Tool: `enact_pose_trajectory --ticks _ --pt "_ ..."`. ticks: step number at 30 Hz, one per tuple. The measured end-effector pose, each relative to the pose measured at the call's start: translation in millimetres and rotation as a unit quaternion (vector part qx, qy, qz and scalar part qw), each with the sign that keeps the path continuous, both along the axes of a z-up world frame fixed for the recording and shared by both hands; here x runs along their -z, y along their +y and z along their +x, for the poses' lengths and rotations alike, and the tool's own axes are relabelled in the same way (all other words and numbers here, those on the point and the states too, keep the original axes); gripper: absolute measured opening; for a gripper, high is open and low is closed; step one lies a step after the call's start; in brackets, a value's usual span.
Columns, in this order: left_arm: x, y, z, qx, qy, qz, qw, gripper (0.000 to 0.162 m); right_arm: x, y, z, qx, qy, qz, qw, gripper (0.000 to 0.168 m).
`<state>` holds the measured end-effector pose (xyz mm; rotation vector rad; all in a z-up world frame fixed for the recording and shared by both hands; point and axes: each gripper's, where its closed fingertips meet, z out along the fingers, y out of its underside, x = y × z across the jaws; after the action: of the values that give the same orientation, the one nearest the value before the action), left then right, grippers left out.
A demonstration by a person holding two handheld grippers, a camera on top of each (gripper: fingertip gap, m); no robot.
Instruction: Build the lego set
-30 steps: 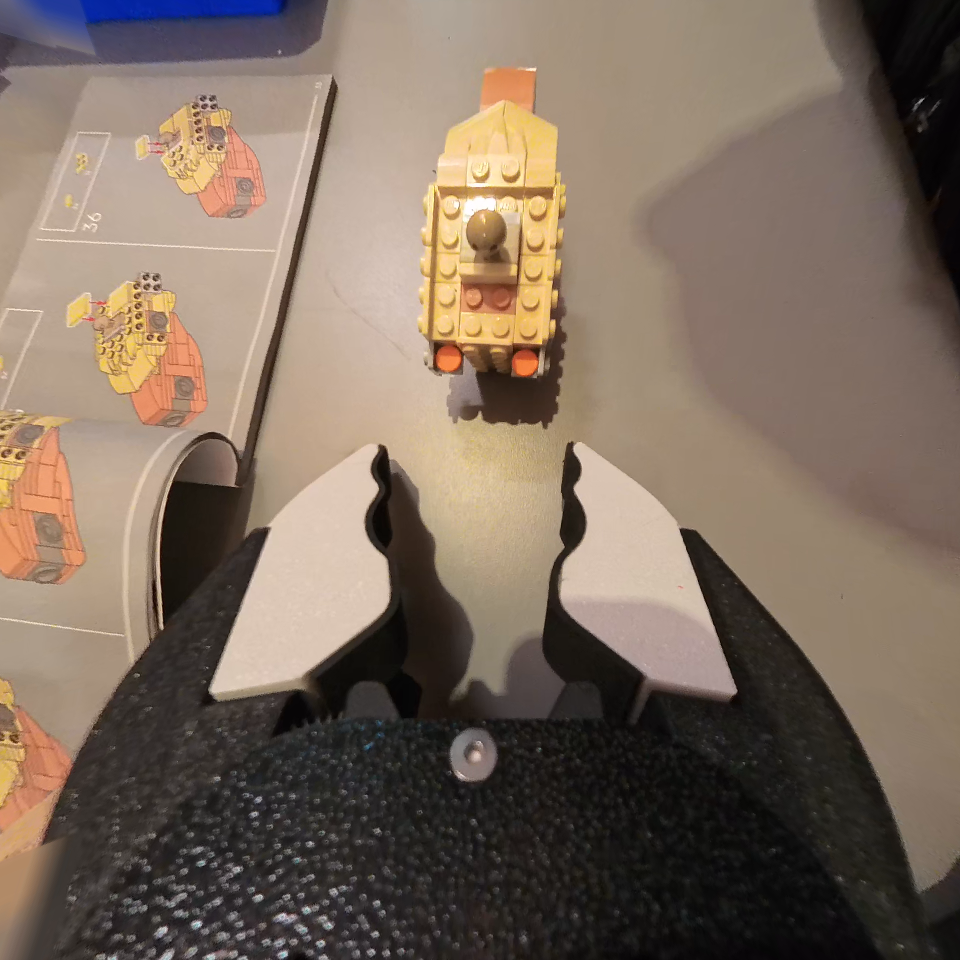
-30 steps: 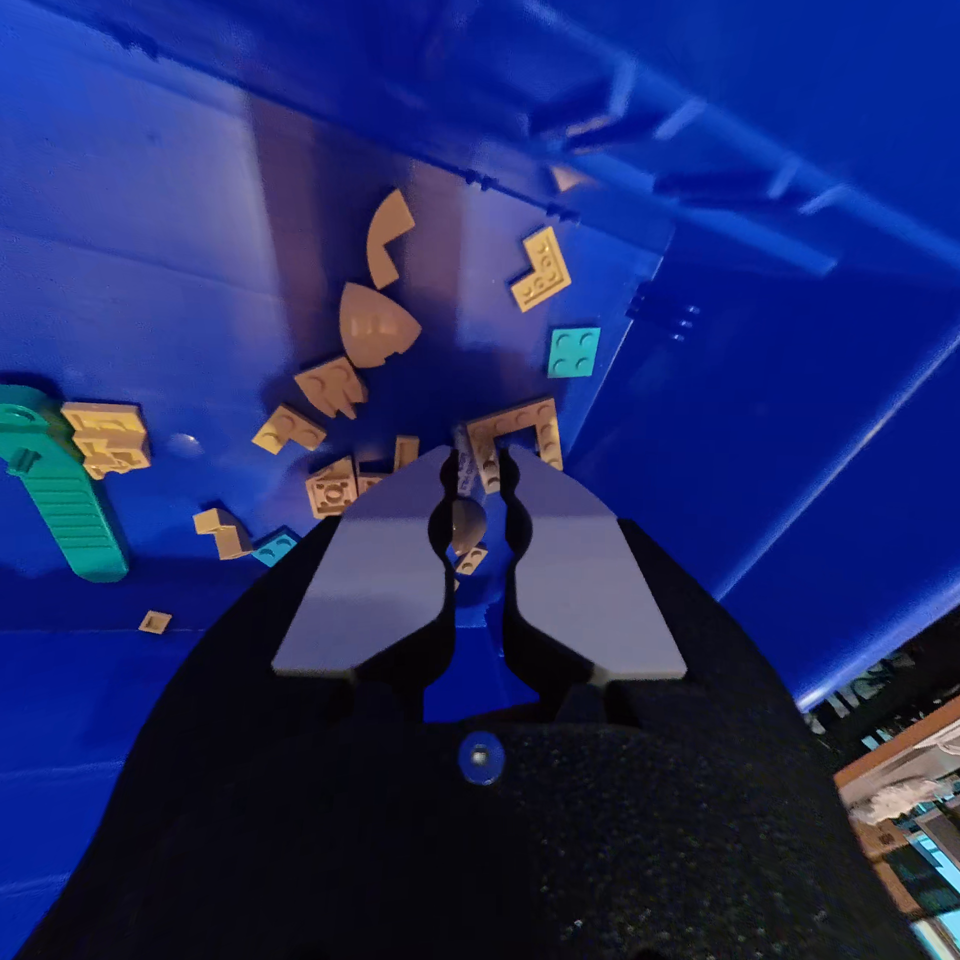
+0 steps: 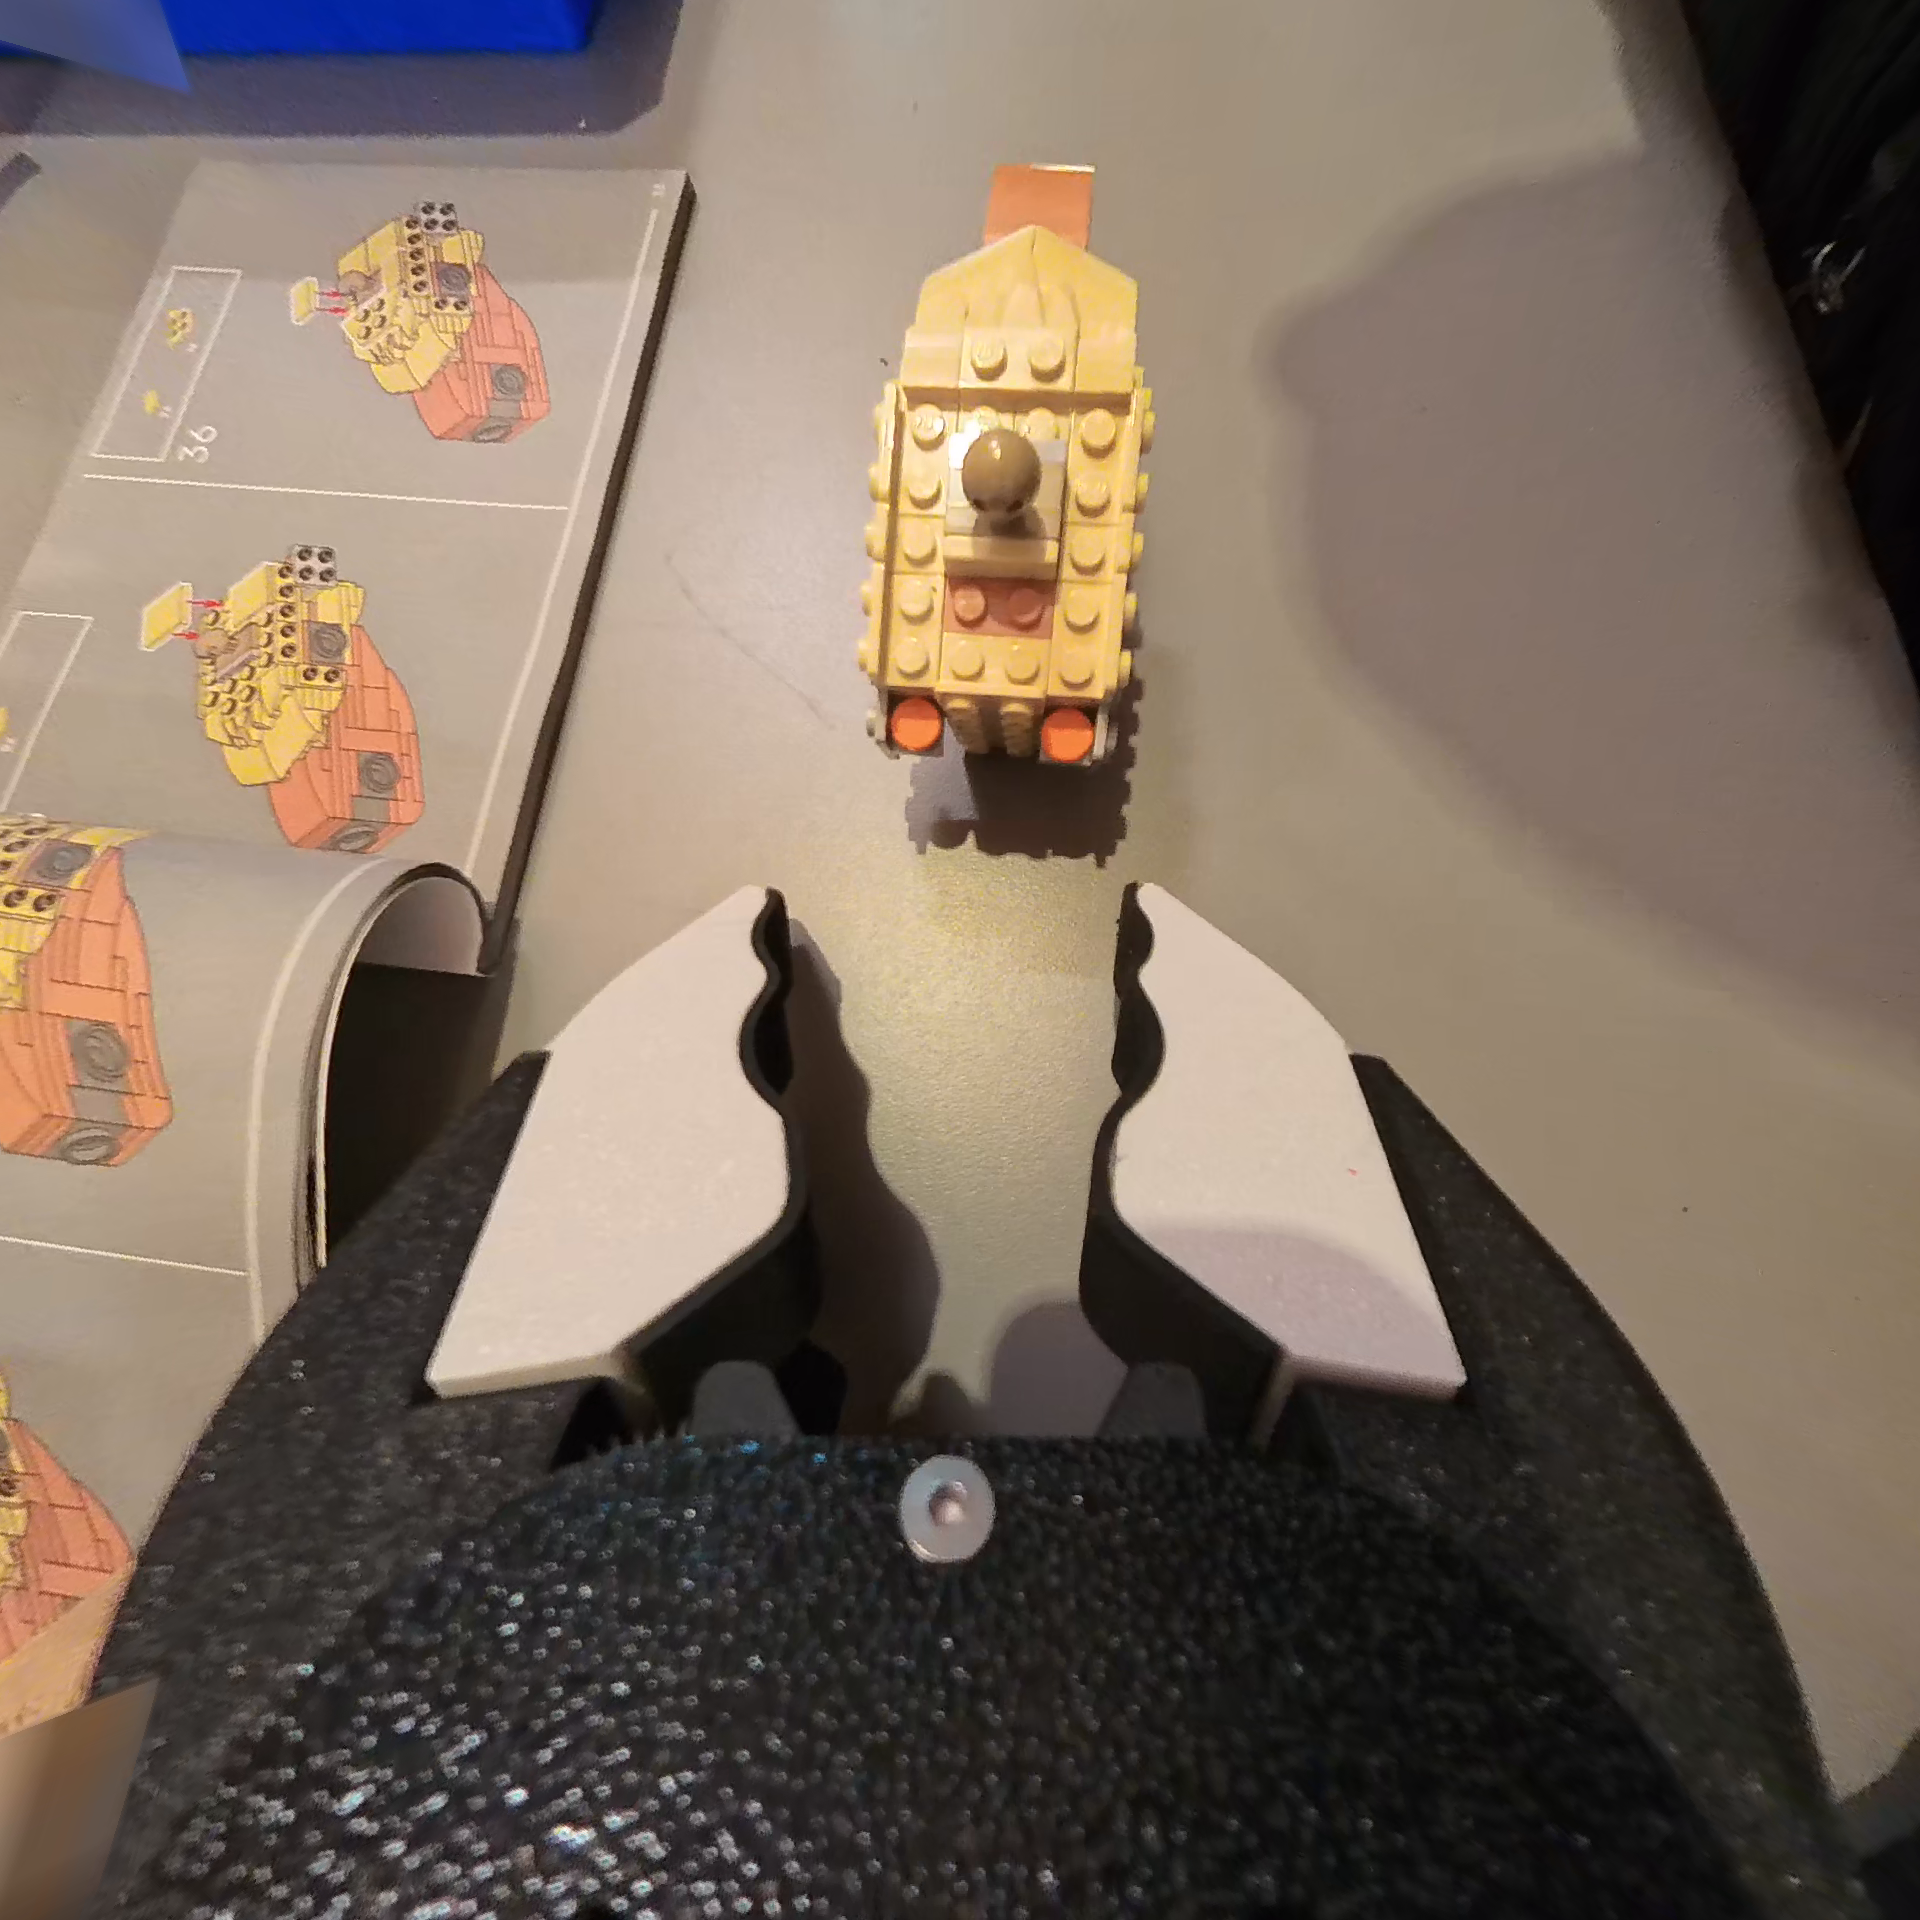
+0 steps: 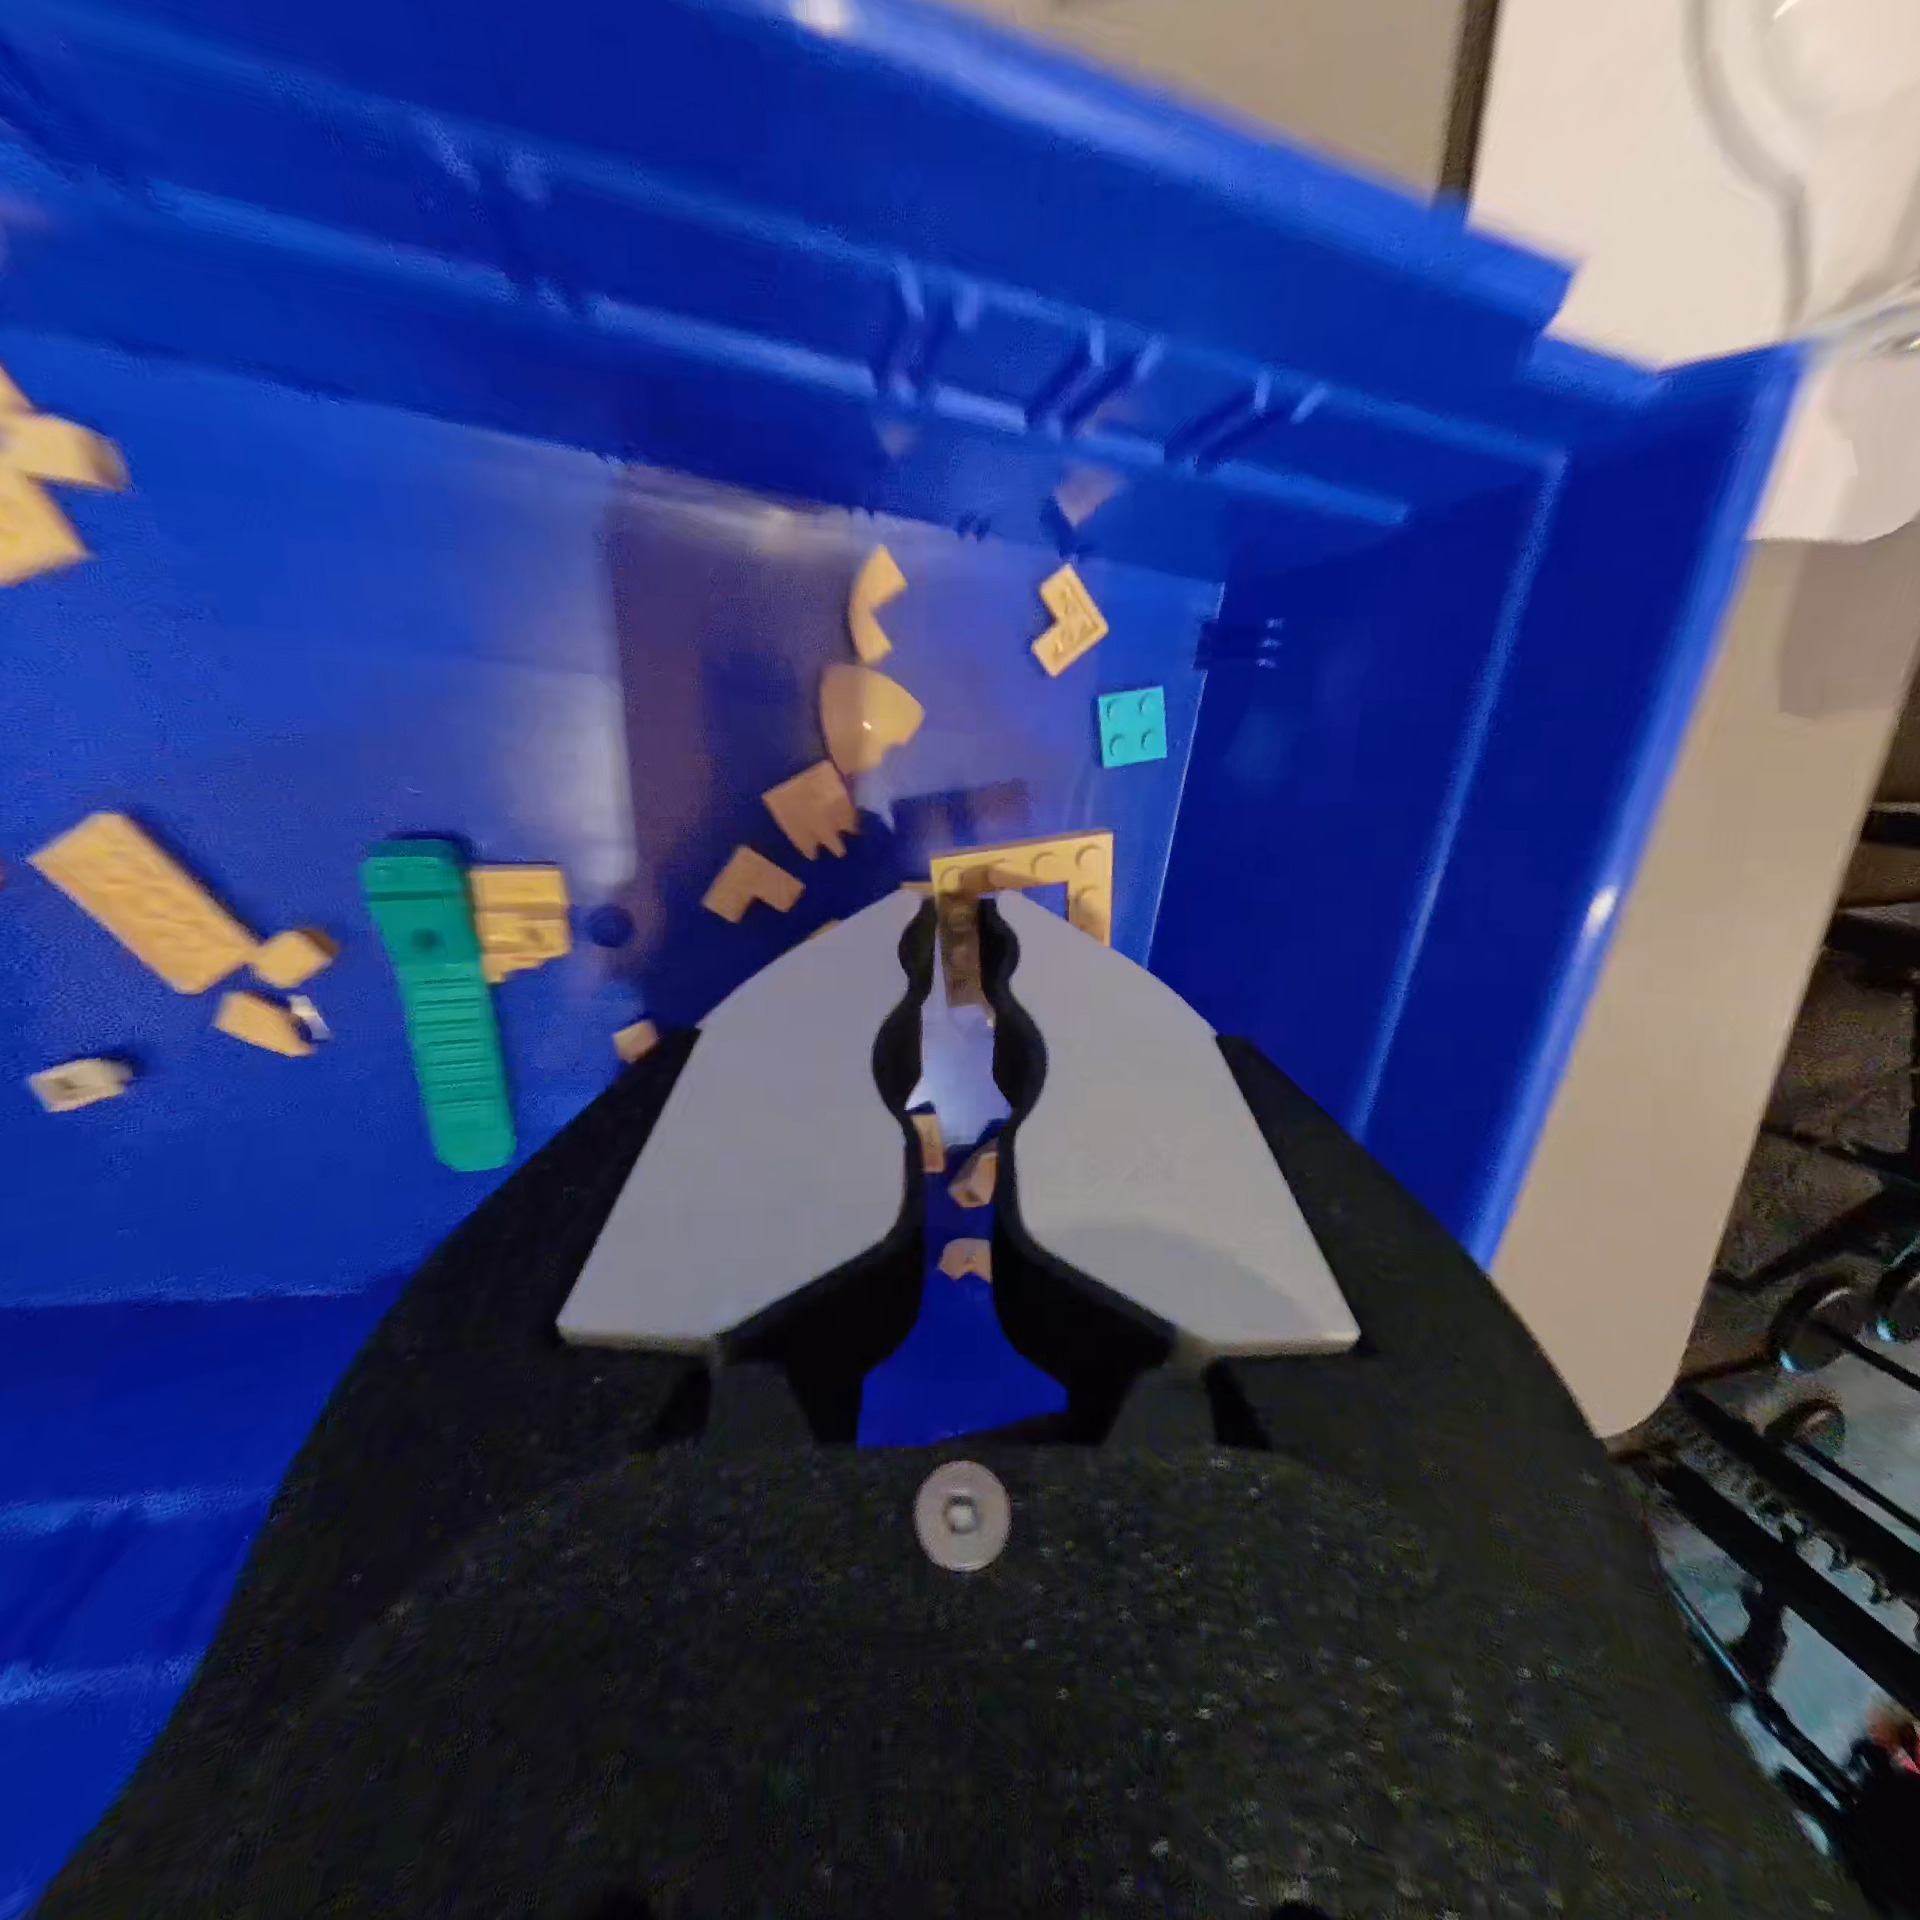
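Right gripper, clamped on a tan plate, has lifted it off the blue bin floor, while left gripper stays wide open just before the model on the bench, ready for attaching.

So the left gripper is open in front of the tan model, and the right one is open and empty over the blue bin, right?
Not quite. In the right wrist view, the right gripper is shut on a small tan piece over the blue bin. The left gripper is indeed open before the tan model.
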<state>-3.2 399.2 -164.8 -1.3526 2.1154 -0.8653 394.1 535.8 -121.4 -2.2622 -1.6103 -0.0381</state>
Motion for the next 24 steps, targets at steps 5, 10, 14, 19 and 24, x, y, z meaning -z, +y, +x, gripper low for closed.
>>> enact_pose_trajectory --ticks 5,10,14,19,24 --pt "0.2 0.0 -0.1 -0.001 0.001 -0.001 1.0 0.059 -57.7 -55.2 -33.0 -0.005 0.073 0.067 0.995 0.008" --pt "0.7 -0.5 0.3 -0.002 0.004 -0.003 1.0 0.059 -81.6 -156.3 -94.2 -0.033 0.146 0.084 0.985 0.008" --pt "1.6 -0.1 1.2 -0.008 0.01 -0.006 1.0 0.06 -67.1 -216.4 -142.5 -0.038 0.211 0.05 0.975 0.008" --pt "1.5 -1.5 2.6 -0.007 0.009 -0.004 1.0 0.06 -16.3 -245.4 -180.9 -0.029 0.222 0.0 0.975 0.008" --pt "1.8 0.9 2.9 -0.017 0.01 -0.009 1.0 0.062 35.3 -249.3 -187.6 -0.022 0.15 -0.037 0.988 0.008"
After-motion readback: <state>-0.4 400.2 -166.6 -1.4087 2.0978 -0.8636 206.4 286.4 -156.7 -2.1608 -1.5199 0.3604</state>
